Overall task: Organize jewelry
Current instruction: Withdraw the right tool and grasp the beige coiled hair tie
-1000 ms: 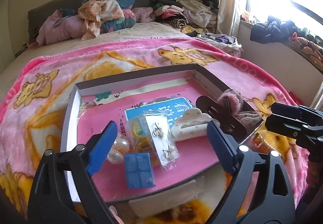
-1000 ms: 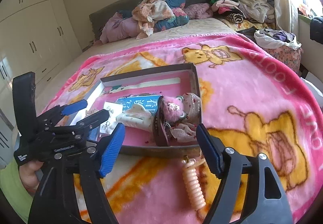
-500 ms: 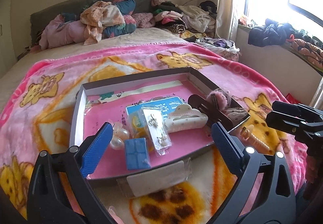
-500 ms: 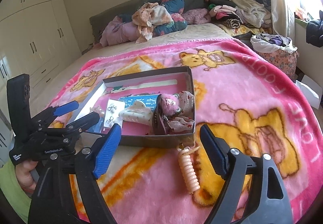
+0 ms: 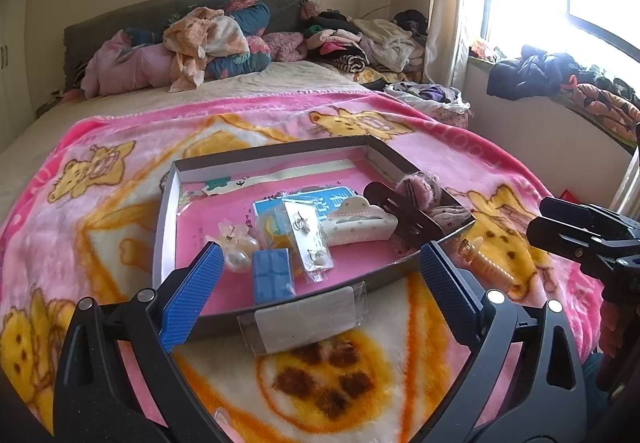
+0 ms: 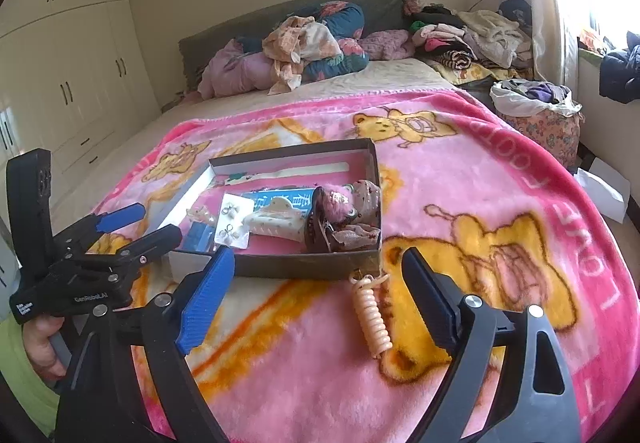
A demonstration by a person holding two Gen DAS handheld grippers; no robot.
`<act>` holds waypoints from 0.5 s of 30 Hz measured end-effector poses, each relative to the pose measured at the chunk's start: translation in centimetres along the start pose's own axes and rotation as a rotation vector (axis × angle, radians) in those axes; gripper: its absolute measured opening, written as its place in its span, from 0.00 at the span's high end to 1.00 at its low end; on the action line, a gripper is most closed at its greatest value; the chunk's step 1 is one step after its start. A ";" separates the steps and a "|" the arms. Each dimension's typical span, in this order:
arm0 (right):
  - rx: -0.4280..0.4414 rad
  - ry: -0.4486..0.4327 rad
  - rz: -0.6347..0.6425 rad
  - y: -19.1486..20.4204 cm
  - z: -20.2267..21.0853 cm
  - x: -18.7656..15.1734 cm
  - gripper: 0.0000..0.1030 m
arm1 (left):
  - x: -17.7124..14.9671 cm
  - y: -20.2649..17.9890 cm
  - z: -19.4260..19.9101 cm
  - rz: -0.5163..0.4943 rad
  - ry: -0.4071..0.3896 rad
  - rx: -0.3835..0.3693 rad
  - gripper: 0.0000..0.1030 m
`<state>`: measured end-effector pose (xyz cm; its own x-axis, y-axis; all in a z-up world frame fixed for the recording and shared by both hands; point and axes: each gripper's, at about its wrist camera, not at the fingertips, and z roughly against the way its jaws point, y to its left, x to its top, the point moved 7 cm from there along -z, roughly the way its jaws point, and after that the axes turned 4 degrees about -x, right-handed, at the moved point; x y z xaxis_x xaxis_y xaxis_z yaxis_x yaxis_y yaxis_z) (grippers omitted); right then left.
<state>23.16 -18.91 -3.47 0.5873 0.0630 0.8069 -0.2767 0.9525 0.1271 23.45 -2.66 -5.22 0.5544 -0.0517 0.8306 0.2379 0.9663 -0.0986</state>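
Your left gripper (image 5: 316, 291) hangs with its blue pads spread wide and nothing between them, low over the near wall of the shallow box (image 5: 168, 211) on the pink bear blanket (image 5: 100, 179). From the left wrist view, the blue square case (image 5: 272, 275) sits just past the gap at about 12 o'clock, with the pearl flower clip (image 5: 236, 243) touching its left side at 11 o'clock and the bagged earrings (image 5: 308, 239) leaning just to its right at 1 o'clock. The cream claw clip (image 5: 360, 221) and dark brown clip (image 5: 404, 211) lie farther off toward 1 o'clock. A clear packet with a grey card (image 5: 304, 317) rests outside the box against its near wall, right between your pads. Your right gripper (image 6: 316, 295) is likewise spread and empty; the peach spiral hair tie (image 6: 372, 315) lies on the blanket between its fingers, slightly right of centre, its top end touching the box's near corner at 12 o'clock.
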 end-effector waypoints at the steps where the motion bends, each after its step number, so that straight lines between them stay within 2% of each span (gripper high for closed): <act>1: -0.001 -0.002 0.002 0.0 0.2 -0.2 0.19 | -0.1 -0.1 0.1 0.000 -0.001 0.001 0.13; 15: -0.026 0.011 -0.007 -1.3 0.9 -2.5 0.18 | -2.2 -0.7 0.4 -0.013 0.026 0.006 0.13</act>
<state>21.38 -20.60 -5.16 0.5974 0.0591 0.7997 -0.2523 0.9605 0.1175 21.73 -3.15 -6.75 0.5719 -0.0704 0.8173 0.2404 0.9670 -0.0849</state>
